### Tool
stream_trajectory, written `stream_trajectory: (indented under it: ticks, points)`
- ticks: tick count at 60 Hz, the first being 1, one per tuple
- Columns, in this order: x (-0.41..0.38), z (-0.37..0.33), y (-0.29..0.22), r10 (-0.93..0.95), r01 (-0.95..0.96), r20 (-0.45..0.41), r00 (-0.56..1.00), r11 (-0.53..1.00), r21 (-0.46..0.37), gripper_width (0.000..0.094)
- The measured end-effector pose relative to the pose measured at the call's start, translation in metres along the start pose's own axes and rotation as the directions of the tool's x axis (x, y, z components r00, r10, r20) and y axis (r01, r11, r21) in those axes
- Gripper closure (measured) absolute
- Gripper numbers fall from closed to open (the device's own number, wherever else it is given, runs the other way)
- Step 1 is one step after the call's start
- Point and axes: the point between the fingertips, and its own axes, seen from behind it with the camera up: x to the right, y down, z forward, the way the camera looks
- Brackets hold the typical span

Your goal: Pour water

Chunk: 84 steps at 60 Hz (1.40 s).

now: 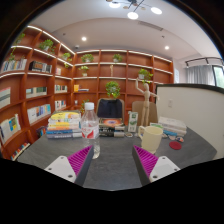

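Tool (110, 165) open, empty above tabletop (112, 170); clear plastic bottle (90, 128) ahead-left, cup (151, 137) ahead-right. Bottle probably light, slippery, squashable: best grasped mid-body.

On the grey desk (110, 165): clear plastic water bottle (90, 128) ahead-left of the gripper (110, 165), pale square cup (151, 137) ahead-right, stacked books (64, 124) left of the bottle, wooden bookshelves (30, 85) behind.

- Grey table (112, 160) carries pretty much everything here.
- Clear water bottle (90, 128) stands on it around 11 o'clock.
- Stack of books (64, 124) sits just beside the bottle, toward 10.
- Pale cup (151, 138) is at about 1 o'clock.
- More small clutter lies behind, too blurry to name.
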Motion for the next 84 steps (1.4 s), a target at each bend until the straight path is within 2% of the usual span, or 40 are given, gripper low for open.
stream_trajectory:
  ticks: [12,17,34,40,43,46,52,61,63,71,76,84]
  points:
    - [-0.058,0.066,0.024,-0.044,0.045,0.04,0.998,0.999,-0.013,0.0115]
    - [-0.078,0.09,0.02,-0.039,0.038,0.066,0.997,0.999,0.005,0.0113]
    - [-0.09,0.151,-0.006,0.03,-0.033,0.053,0.998,0.997,0.063,0.0111]
    - [-0.09,0.162,-0.014,0.069,-0.074,0.06,0.996,0.993,0.087,0.0148]
    - [-0.088,0.164,-0.018,0.083,-0.089,0.061,0.995,0.991,0.102,0.0206]
    - [-0.086,0.166,-0.021,0.089,-0.095,0.057,0.994,0.989,0.115,0.0367]
    - [-0.086,0.168,-0.02,0.075,-0.081,0.058,0.996,0.989,0.122,0.0422]
    - [-0.084,0.161,-0.019,0.07,-0.078,0.06,0.996,0.988,0.134,0.0581]
    - [-0.084,0.167,-0.019,0.083,-0.089,0.057,0.995,0.988,0.128,0.0581]
    - [-0.069,0.161,-0.022,0.188,-0.193,0.052,0.981,0.976,0.104,0.0583]
    - [-0.059,0.159,-0.029,0.34,-0.347,0.083,0.937,0.933,0.095,0.0583]
    - [-0.038,0.154,-0.057,0.66,-0.685,0.198,0.724,0.721,0.101,0.0583]
